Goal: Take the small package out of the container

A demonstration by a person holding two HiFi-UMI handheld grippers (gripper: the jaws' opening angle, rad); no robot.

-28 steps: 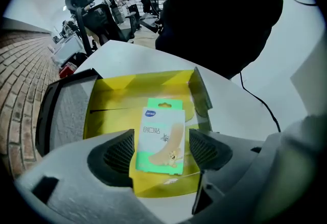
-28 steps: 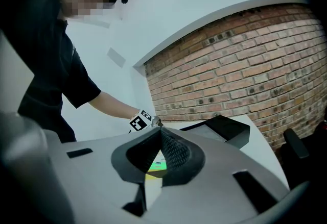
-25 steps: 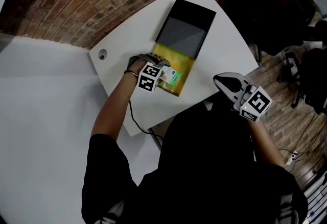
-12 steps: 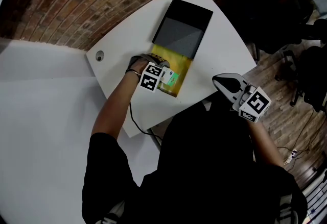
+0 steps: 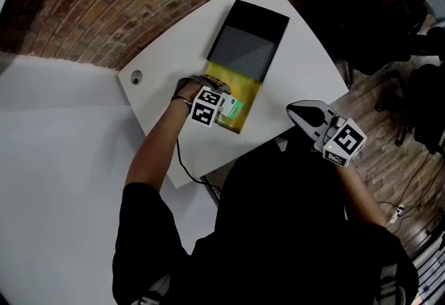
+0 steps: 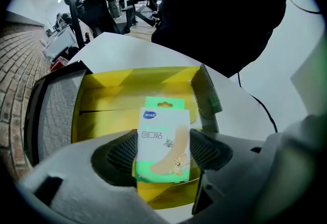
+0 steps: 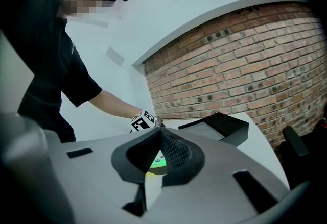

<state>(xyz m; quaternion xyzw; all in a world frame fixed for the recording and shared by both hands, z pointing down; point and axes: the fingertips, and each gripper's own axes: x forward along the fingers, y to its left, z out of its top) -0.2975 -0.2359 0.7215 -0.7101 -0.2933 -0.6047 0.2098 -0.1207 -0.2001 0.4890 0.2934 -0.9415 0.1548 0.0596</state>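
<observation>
White worktop (image 5: 306,67) below a brick wall; lifting-out step in hand.
Left gripper (image 6: 163,152) fingers clenched on the small package (image 6: 164,131), held upright over the yellow container (image 6: 102,110), whose black sleeve (image 5: 252,38) lies at 12 o'clock. Right gripper (image 5: 306,114) at 4 o'clock, fingers pressed together on nothing. Next move, likely: raise the package clear of the walls without loosening the grip.
</observation>
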